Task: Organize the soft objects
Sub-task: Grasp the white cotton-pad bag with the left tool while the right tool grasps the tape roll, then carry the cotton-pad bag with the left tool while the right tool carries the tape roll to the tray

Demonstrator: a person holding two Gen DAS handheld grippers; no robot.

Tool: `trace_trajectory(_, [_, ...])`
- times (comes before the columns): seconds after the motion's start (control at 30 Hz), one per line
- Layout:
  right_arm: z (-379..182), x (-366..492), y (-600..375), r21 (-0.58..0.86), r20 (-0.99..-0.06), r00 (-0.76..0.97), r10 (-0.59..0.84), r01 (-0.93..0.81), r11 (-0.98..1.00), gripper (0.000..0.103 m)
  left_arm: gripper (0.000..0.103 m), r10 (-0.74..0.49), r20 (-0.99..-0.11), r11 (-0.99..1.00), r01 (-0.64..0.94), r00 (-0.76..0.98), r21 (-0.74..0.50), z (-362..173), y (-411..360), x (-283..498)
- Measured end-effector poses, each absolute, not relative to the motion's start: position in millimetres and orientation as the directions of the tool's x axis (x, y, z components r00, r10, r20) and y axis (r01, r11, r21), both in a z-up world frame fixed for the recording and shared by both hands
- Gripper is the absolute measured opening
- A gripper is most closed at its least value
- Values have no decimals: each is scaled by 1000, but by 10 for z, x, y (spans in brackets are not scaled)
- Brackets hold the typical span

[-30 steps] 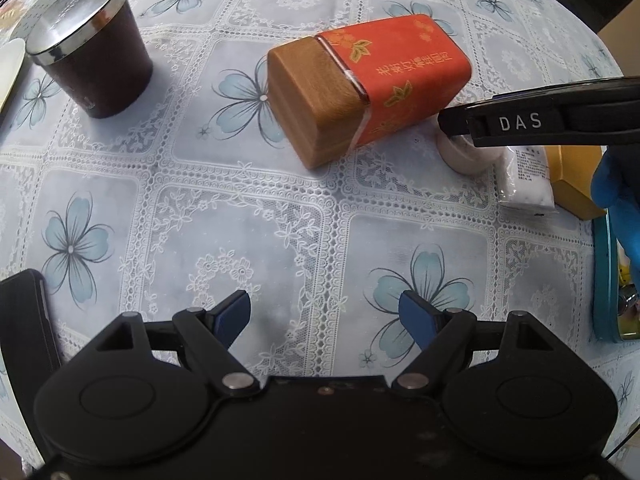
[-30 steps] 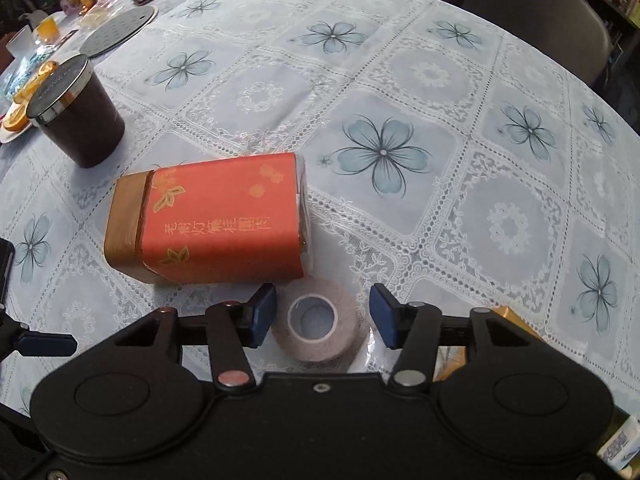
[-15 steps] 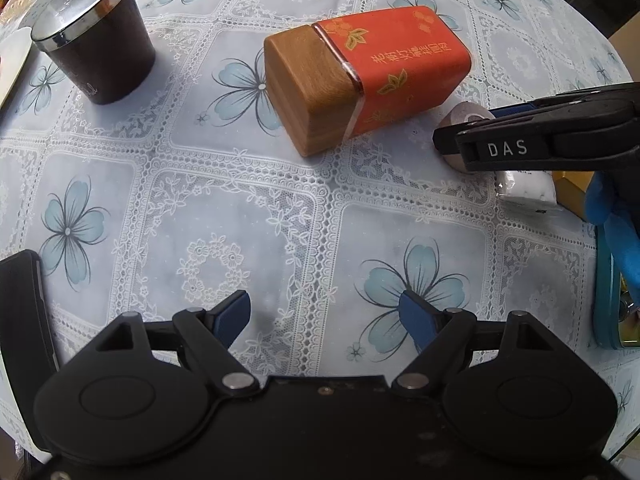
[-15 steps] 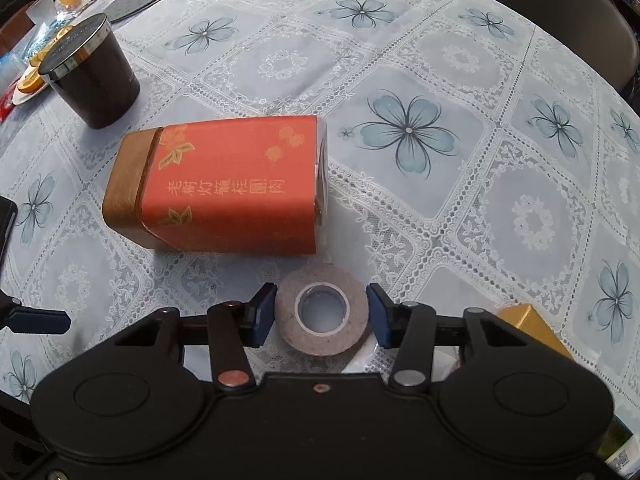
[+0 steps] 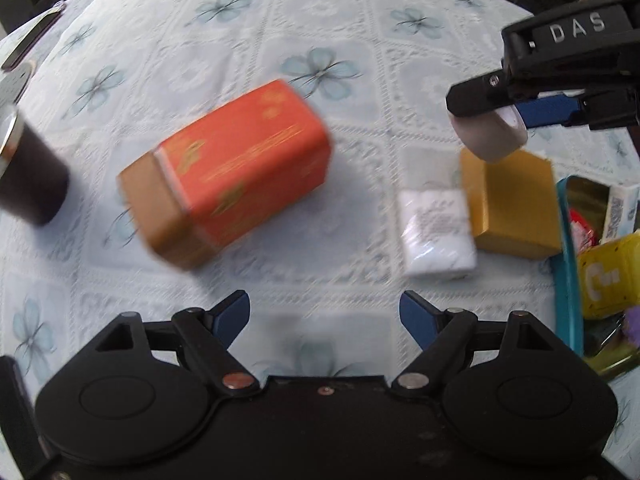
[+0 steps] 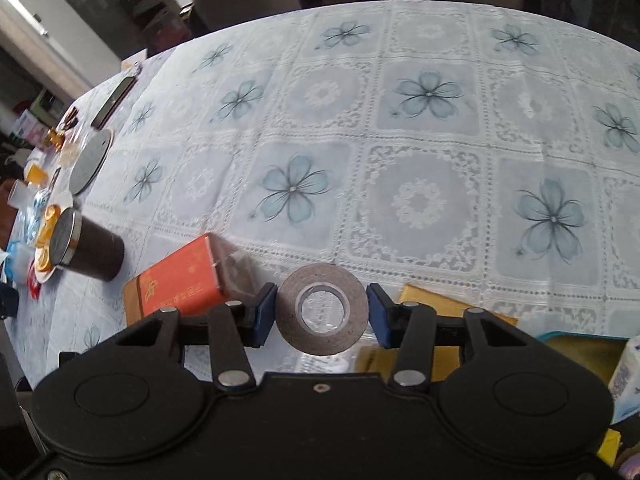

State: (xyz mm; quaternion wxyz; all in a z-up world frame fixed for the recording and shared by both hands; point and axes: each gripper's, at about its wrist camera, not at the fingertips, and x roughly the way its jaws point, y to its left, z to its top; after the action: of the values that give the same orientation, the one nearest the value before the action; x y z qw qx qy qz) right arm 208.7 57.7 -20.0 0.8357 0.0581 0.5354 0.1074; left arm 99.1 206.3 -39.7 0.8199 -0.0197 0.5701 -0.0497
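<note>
The right gripper [image 6: 322, 312] is clenched on the tape roll [image 6: 322, 309], its blue pads pressing the roll's rim from either side, and the roll hangs in the air above the tablecloth [image 6: 420, 128] with its open core facing back toward the camera. Seen from the left wrist, the roll sits just above the far corner of the gold box [image 5: 510, 204], and the teal tin [image 5: 566, 264] with the other small items lies nearer and to the right of it. So the tin looks like the likely drop spot, which would call for a short carry rightward and nearward by the right hand. The left gripper [image 5: 324, 314] hovers released and empty, with the white packet [image 5: 436, 236] lying ahead to its right and the orange box [image 5: 228, 184] ahead to its left.
</note>
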Motion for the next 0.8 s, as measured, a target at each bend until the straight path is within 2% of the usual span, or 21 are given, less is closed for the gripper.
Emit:
trace_trajectory(0.13, [-180, 2060, 326, 219, -881, 419, 221, -54, 974, 48, 84, -132, -921, 991, 60, 368, -118, -380, 1836, 1149])
trace_trajectory(0.23, [-182, 2036, 199, 231, -879, 420, 224, -34, 972, 48, 90, -171, -914, 985, 92, 368, -147, -383, 1687, 1206])
trace_trajectory(0.57, [-186, 2026, 46, 219, -881, 425, 207, -22, 975, 48, 91, -110, -931, 982, 182, 349, -48, -643, 1354, 1385])
trace_trajectory(0.63, [-193, 2027, 44, 224, -881, 422, 214, -26, 974, 48, 85, -98, -934, 981, 190, 343, -33, -693, 1345, 1425])
trace_trajectory(0.7, [-197, 2027, 39, 231, -880, 421, 222, -29, 972, 48, 69, -105, -931, 978, 204, 349, -34, -711, 1377, 1434])
trace_trajectory(0.73, [-196, 2026, 32, 233, -878, 422, 224, -30, 972, 48, 51, -88, -927, 978, 210, 366, -10, -696, 1383, 1435])
trace_trajectory(0.8, [-195, 2025, 17, 236, -877, 424, 226, -30, 971, 48, 45, -92, -928, 975, 220, 360, -11, -682, 1431, 1451])
